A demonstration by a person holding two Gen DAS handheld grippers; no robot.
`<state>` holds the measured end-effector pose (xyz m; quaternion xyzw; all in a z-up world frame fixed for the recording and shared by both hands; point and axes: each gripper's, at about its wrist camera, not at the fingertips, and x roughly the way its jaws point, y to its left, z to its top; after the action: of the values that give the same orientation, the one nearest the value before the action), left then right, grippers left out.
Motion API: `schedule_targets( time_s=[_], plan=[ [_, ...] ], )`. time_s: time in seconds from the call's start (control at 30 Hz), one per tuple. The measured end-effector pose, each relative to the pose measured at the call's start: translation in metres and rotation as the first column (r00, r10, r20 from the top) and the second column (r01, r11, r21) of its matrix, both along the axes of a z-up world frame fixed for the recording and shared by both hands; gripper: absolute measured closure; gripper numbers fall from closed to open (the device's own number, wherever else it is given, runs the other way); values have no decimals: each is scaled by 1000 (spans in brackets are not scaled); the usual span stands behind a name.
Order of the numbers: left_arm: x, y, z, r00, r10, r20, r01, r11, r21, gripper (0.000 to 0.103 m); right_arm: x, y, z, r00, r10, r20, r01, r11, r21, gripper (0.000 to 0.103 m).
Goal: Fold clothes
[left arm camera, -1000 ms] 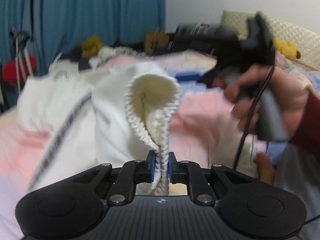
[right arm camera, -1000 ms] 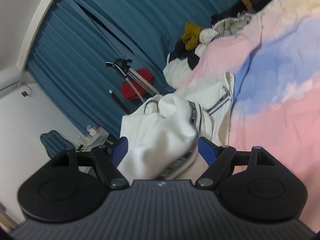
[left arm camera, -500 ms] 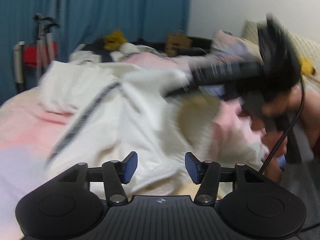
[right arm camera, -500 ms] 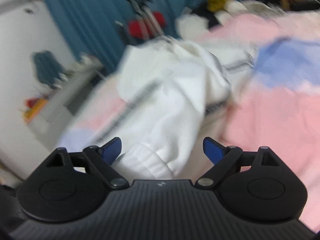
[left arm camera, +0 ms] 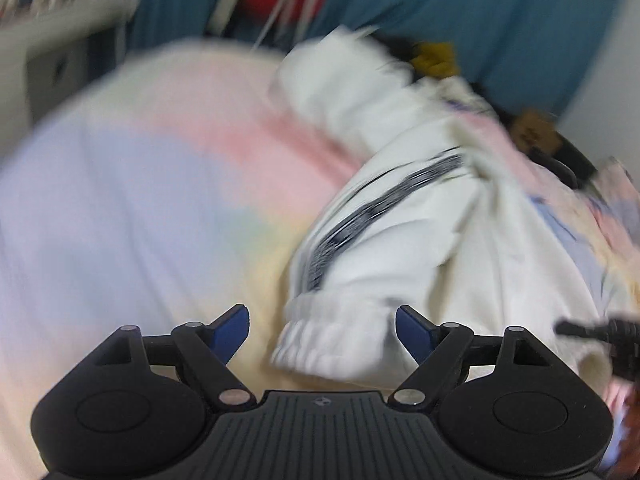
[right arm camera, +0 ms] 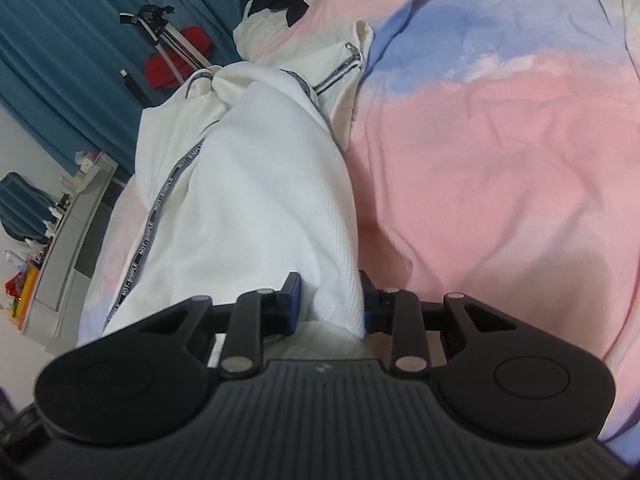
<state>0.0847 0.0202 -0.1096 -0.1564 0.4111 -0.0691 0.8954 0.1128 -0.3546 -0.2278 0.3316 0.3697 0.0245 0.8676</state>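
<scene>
White sweatshirt (right arm camera: 256, 184) on pastel bedspread (right arm camera: 500, 152), sleeve pinched in right gripper (right arm camera: 330, 300), left gripper (left arm camera: 322, 330) spread wide, empty

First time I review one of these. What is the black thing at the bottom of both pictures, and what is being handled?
Each black shape is a hand-held two-finger gripper; a person carries one in each hand, and a camera on it looks forward along its blue-padded fingers. The left gripper is open, its view blurred, with a ribbed cuff in front of it. The right gripper is shut on the white garment, which has a dark lettered stripe and lies on a pink and blue bedspread.
</scene>
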Motion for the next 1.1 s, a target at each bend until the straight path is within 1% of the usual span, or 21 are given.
schedule_targets(
  time_s=[0.03,0.1,0.13,0.17,0.2,0.27,0.37,0.43,0.5,0.53,0.57,0.6,0.63,0.73,0.77,0.8,0.83,0.9,1.0,1.07,1.1],
  plan=[
    [4,6,-4,1000,16,-21,-17,999,-44,45,-1,2,0,1000,6,2,-6,1000,11,75],
    [13,19,-11,997,44,-66,-52,990,-132,61,-3,6,0,1000,17,7,-17,999,33,79],
    [14,24,-6,997,46,-60,-54,988,-143,78,-4,8,0,1000,23,9,-23,999,43,80],
    [14,28,3,998,44,-43,-49,989,-142,86,-5,10,1,1000,28,12,-29,998,54,82],
    [14,32,11,999,41,-25,-44,989,-141,87,-7,12,1,999,34,14,-35,997,65,83],
    [19,48,41,998,63,29,-57,984,-171,89,-8,18,1,999,48,22,-50,995,89,85],
    [30,77,104,987,87,135,-67,987,-146,90,-6,57,12,988,132,84,-145,974,175,86],
    [39,97,147,974,100,206,-75,989,-125,90,-4,83,19,974,184,130,-210,951,227,88],
    [47,117,190,955,110,276,-84,991,-104,90,2,116,28,952,248,179,-289,920,266,88],
    [51,127,211,944,114,311,-89,992,-94,90,9,140,35,934,290,207,-341,896,283,88],
    [56,137,228,934,122,336,-106,992,-67,90,16,163,41,914,330,234,-391,871,297,88],
    [63,147,244,924,131,358,-128,991,-33,90,24,183,46,897,363,253,-430,851,301,88],
    [72,158,249,920,148,364,-158,987,-2,90,34,206,49,880,395,265,-465,832,302,88],
    [103,191,252,908,205,366,-254,963,88,90,66,274,57,823,483,299,-562,771,301,89],
    [114,202,254,902,224,368,-285,951,118,90,76,292,50,813,504,293,-578,760,297,89],
    [124,215,243,902,247,353,-309,942,131,90,86,309,44,802,524,287,-594,750,292,89],
    [135,228,227,904,271,331,-331,934,138,90,95,326,37,792,542,279,-608,740,287,89],
    [155,254,195,903,320,287,-373,915,154,89,110,349,16,788,563,251,-615,741,269,89],
    [188,286,138,903,383,193,-414,896,158,89,129,374,-15,779,596,195,-627,742,240,89],
    [206,297,103,906,394,154,-417,894,165,89,138,381,-32,775,609,170,-632,739,233,89],
    [210,300,91,908,392,148,-414,893,177,88,141,380,-36,775,609,169,-631,737,242,89]
  ],
)
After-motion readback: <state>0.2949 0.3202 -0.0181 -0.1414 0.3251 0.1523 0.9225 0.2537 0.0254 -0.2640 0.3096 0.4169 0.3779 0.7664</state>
